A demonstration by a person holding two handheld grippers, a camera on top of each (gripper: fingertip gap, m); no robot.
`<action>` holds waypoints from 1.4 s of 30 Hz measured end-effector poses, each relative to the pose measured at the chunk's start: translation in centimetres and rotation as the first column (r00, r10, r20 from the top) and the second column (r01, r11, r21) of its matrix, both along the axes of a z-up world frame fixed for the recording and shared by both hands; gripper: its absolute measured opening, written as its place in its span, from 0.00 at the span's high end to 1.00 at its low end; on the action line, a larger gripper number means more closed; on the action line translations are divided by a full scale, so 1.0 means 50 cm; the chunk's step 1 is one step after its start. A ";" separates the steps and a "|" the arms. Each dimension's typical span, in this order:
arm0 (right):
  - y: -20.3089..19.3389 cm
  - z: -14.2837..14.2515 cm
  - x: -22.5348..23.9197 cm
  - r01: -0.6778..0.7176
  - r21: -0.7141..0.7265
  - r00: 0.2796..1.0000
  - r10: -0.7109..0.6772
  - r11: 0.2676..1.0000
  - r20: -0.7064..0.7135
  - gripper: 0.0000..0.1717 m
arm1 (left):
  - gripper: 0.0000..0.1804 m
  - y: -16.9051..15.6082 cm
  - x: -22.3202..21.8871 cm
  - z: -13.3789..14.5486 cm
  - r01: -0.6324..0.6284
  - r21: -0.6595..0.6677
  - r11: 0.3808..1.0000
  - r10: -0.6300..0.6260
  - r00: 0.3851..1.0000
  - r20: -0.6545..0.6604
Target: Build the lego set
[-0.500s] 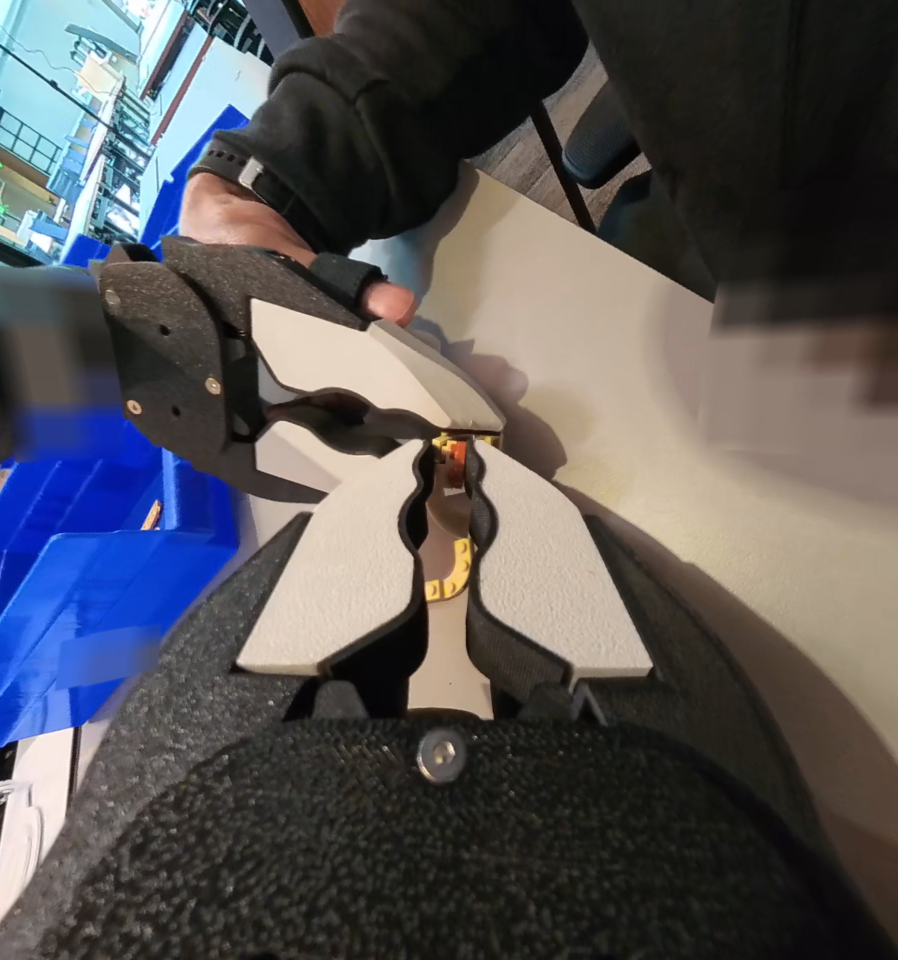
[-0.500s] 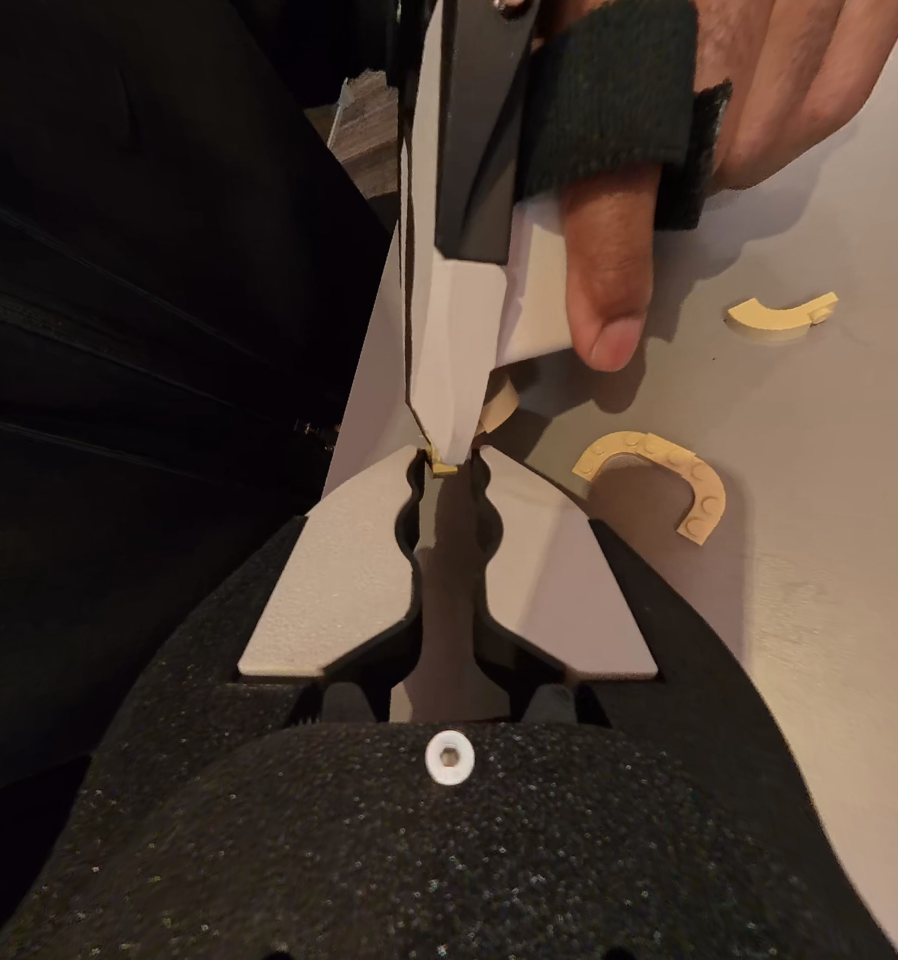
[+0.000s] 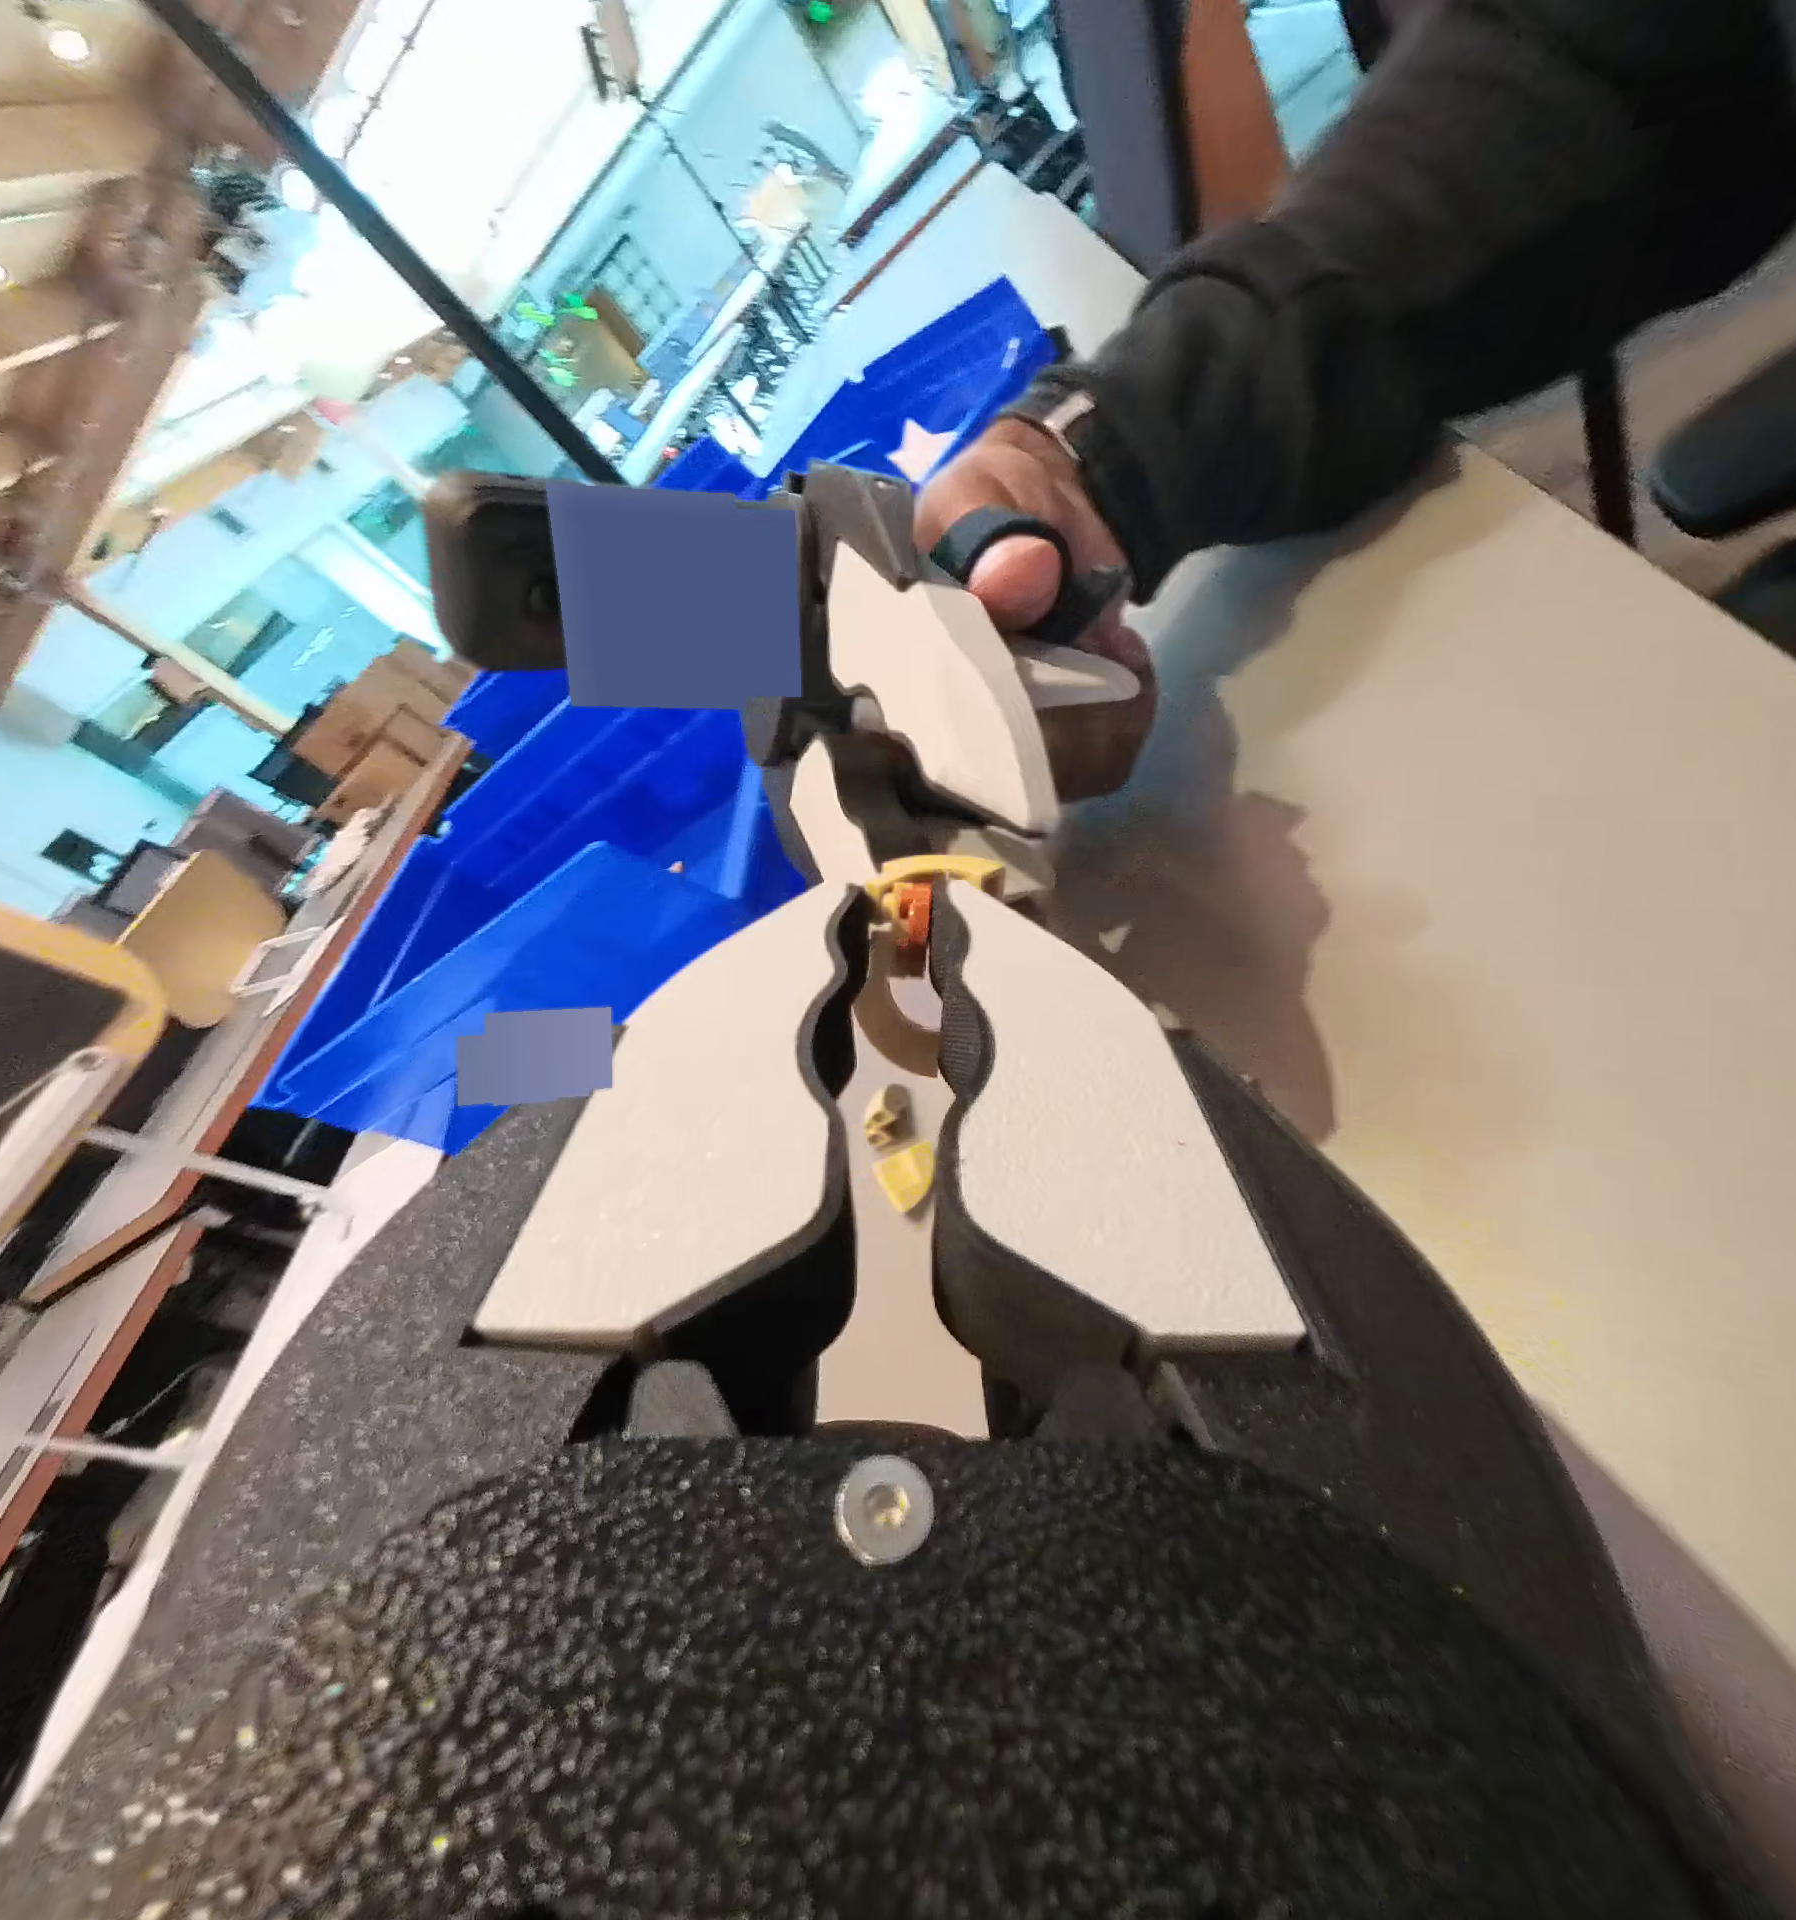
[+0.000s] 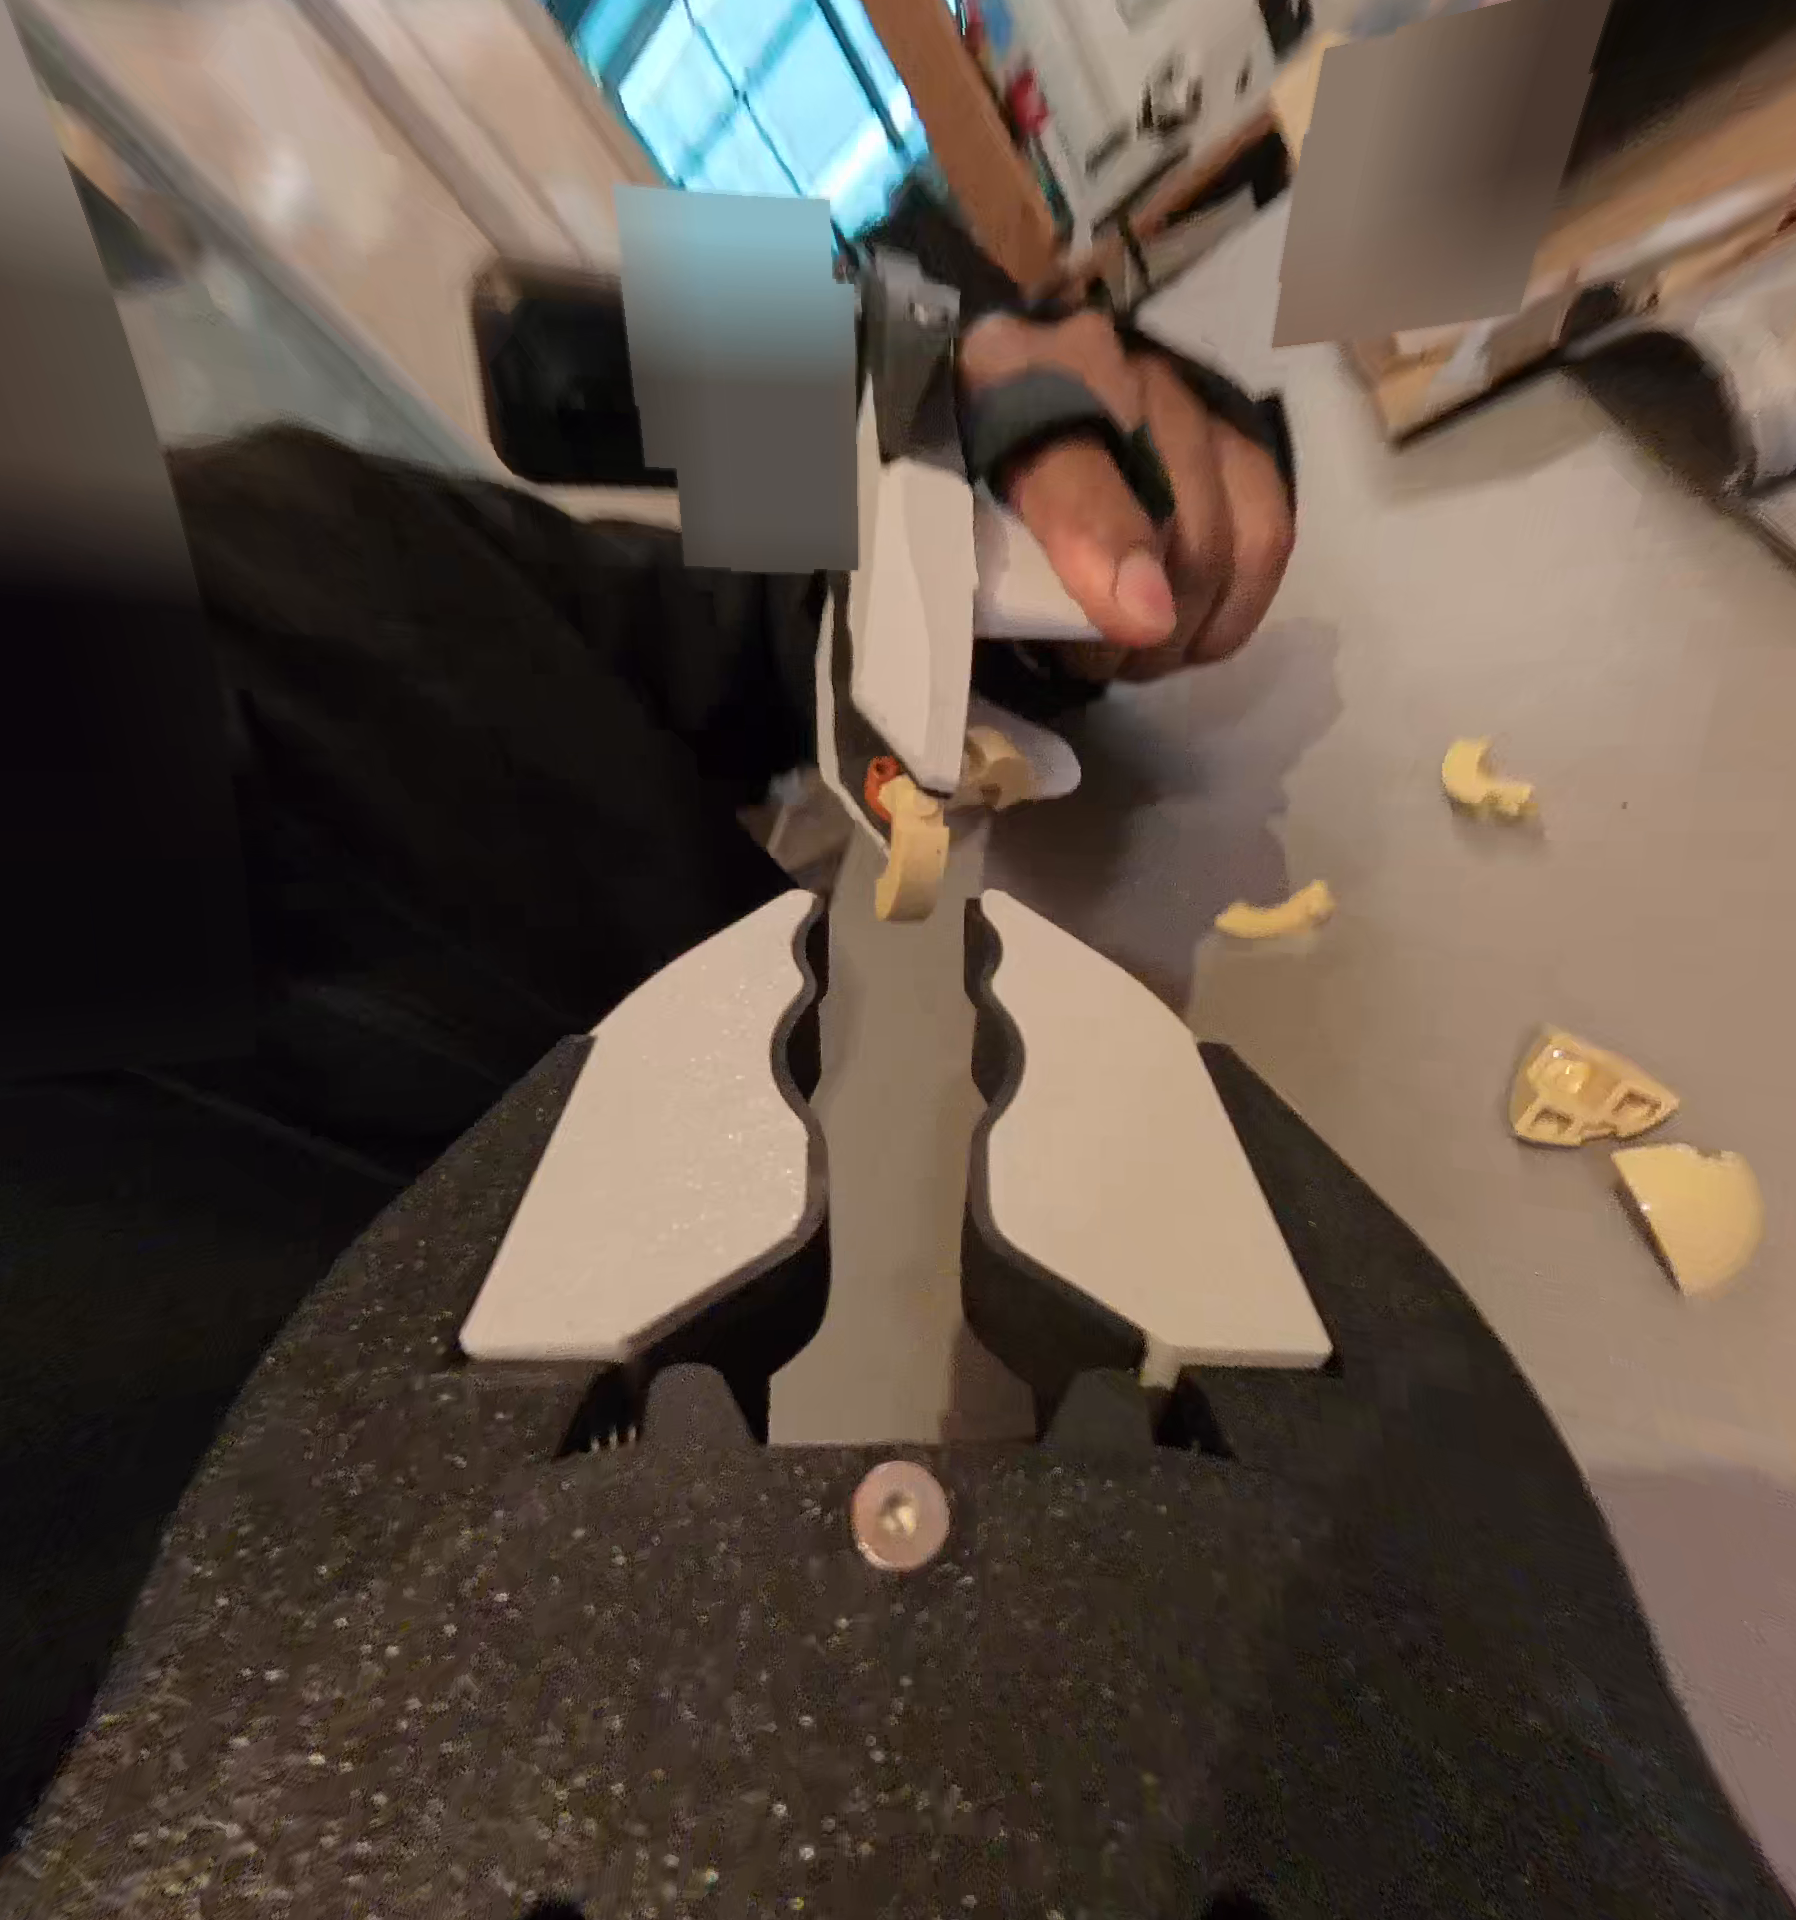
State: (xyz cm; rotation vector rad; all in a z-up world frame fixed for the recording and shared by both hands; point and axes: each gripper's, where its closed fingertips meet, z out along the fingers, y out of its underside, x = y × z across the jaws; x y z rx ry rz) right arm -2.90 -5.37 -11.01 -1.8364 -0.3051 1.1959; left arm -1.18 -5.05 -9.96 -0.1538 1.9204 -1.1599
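No readable labels that we can see. Our left tool [image 3: 899, 914] pinches a tan curved brick piece [image 4: 915, 852] with an orange bit above the worktop [image 4: 1496, 644]; our right tool [image 4: 894, 920] sits open, empty.

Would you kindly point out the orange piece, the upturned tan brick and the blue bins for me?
orange piece [image 3: 912, 916], left wrist view, its middle.
upturned tan brick [image 4: 1590, 1099], right wrist view, its hollow underside.
blue bins [image 3: 561, 935], left wrist view, near bin's wall.

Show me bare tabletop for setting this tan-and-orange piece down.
Free: the table between the left hand and the far tan arch pieces. Crowded: the right side, around the tan wedge pieces.
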 end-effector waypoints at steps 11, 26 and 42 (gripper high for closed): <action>0.017 0.002 0.014 0.059 -0.033 0.997 -0.060 0.998 -0.055 0.95 | 0.94 0.004 0.005 -0.009 -0.035 0.012 0.999 0.036 0.999 -0.014; 0.010 -0.088 0.015 0.075 -0.247 0.986 -0.034 0.966 0.166 0.96 | 0.94 0.005 0.005 -0.100 -0.029 0.311 0.950 0.076 0.987 -0.143; 0.007 -0.119 -0.001 0.061 -0.326 0.967 0.025 0.943 0.254 0.96 | 0.93 0.007 -0.006 -0.130 0.006 0.514 0.858 0.040 0.996 -0.078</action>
